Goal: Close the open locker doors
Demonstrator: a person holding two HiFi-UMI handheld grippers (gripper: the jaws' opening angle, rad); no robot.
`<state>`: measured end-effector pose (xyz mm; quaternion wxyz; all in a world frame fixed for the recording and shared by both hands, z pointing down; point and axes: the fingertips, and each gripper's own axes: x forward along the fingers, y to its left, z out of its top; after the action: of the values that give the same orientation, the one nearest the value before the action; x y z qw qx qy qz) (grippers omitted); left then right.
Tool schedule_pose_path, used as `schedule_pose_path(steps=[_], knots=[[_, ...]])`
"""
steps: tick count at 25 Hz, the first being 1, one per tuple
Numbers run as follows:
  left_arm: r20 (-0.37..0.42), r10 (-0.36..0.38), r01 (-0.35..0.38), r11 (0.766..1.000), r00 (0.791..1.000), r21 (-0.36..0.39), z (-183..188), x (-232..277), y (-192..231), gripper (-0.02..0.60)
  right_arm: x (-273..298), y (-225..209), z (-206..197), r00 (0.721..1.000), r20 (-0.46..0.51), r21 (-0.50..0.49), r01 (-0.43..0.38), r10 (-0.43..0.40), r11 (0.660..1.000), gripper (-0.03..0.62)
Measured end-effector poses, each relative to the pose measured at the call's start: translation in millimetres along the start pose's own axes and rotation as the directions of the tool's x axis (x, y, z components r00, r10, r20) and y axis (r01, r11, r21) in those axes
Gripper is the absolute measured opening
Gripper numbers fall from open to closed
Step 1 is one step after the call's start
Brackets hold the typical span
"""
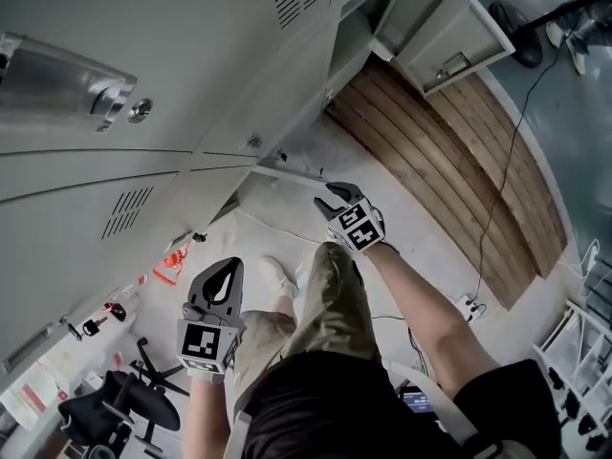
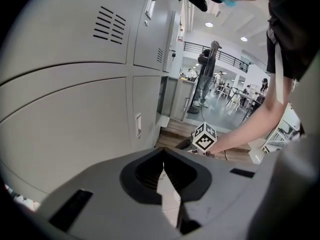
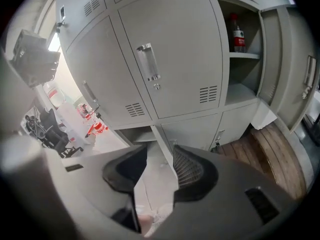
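The left gripper (image 2: 163,155) has its jaws closed together on nothing, while the right gripper (image 3: 154,163), jaws moderately apart and empty, faces the low open locker door (image 3: 159,139), another open locker door (image 3: 300,79) standing far right.

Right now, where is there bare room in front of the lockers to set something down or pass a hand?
Bare: the pale floor between the lockers and the wooden planks, and the open locker's lower shelf. Crowded: around the office chair, lower left.

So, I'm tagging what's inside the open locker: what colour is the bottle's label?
Red. The bottle shows best in the right gripper view.
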<state>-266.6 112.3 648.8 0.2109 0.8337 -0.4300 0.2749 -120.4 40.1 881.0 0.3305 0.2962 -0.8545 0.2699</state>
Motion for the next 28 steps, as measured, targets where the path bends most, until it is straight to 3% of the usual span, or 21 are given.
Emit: schedule_pose_path(steps=[12,28], knots=[[-0.118,0.047,-0.057,0.995,0.992,-0.087,-32,18,4,0.008,61,-30,-59,0.990,-0.131,-0.046,-0.052,0.046,0.998,0.163],[-0.169,0.044,-0.069,0.987,0.985,-0.146,-69,27,0,0.008,100,-44,-99,0.972,-0.224,-0.068,-0.087,0.070,0.994,0.169]])
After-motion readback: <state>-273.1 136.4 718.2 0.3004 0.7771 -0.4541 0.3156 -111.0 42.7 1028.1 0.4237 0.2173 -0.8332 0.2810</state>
